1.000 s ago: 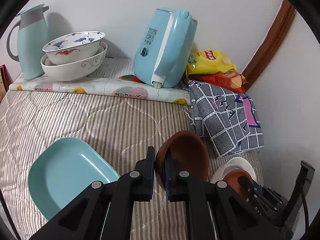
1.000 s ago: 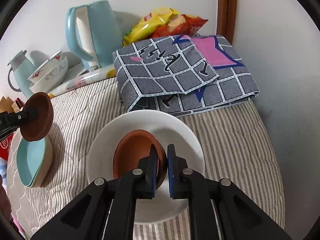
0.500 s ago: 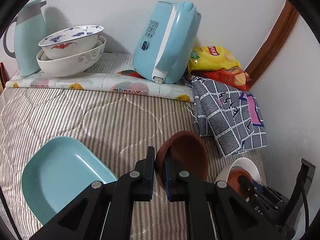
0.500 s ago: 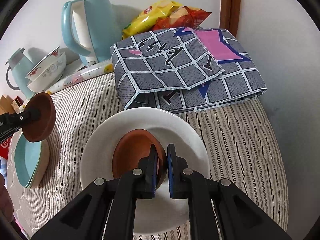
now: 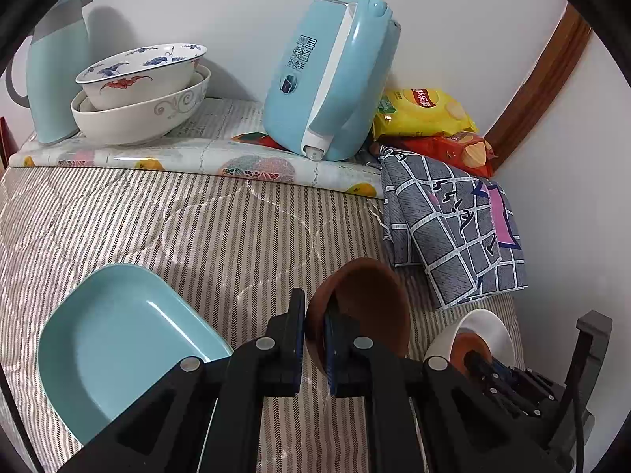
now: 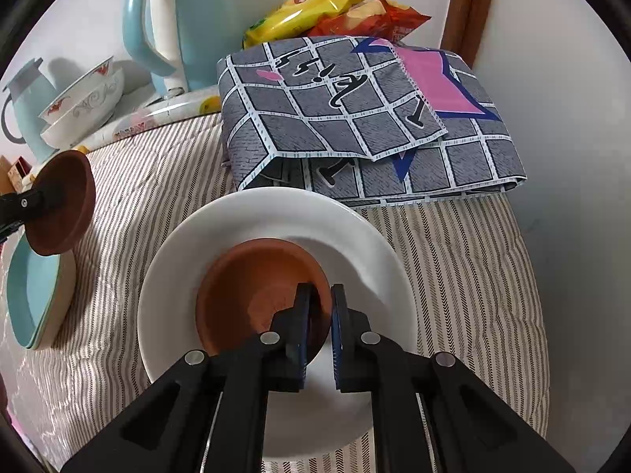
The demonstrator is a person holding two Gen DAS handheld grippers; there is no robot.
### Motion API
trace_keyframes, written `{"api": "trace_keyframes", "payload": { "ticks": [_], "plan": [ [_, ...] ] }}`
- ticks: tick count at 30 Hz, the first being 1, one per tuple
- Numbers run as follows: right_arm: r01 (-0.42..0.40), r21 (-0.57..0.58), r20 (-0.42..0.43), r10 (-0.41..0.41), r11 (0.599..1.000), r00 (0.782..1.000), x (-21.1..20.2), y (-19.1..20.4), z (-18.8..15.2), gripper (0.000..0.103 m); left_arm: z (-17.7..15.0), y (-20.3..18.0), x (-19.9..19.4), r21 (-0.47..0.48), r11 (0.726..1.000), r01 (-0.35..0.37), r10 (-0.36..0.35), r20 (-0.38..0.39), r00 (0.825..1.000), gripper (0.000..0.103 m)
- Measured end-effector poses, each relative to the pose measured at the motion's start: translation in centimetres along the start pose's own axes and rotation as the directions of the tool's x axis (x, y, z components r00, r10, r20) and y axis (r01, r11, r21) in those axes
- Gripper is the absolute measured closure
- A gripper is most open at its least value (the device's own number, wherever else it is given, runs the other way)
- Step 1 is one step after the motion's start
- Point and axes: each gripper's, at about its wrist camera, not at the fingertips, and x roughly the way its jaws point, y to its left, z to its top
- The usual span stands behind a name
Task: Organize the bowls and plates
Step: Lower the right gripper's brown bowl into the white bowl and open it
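Bowls of matte brown clay sit in both of your grippers. Your left gripper [image 5: 314,325] is pinched narrowly on the rim of one small round brown clay bowl [image 5: 366,303], one finger inside and one outside; the bowl is tilted on edge and held in the air above the striped quilted cloth [image 5: 197,228]. From the right wrist view that same bowl [image 6: 63,213] hangs just over the pale blue squarish glossy dish [image 6: 31,295], which rests on the cloth.

Your right gripper [image 6: 320,317] is closed to a narrow gap on the near rim of a second brown clay bowl [image 6: 252,287]. That bowl sits upright inside a smooth white round plate [image 6: 276,216], and the plate lies flat on the cloth.

Farther back, against the wall, two glazed ceramic bowls are nested: a white bowl painted with blue and red figures [image 5: 138,75] inside a larger white bowl with grey scrollwork [image 5: 146,114]. They stand on a shiny fruit-printed mat [image 5: 197,157], between a pale blue jug with a grey top [image 5: 55,71] and a pale blue plastic kettle [image 5: 331,79] that looks tilted. Beside the kettle lie a yellow snack bag [image 5: 422,114] and a red snack bag [image 5: 453,149], and a folded grey grid-patterned fabric with a pink patch [image 6: 374,118] lies just behind the white plate.
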Motion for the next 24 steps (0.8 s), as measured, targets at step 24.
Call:
{"api": "trace_keyframes", "payload": {
  "ticks": [24],
  "plan": [
    [0.004,0.011,0.051,-0.004,1.000,0.999,-3.6,0.1,-1.2,0.068,-1.2,-0.9,-3.4,0.016,1.000,0.007,-0.008,0.036,0.999,0.094]
  ]
}}
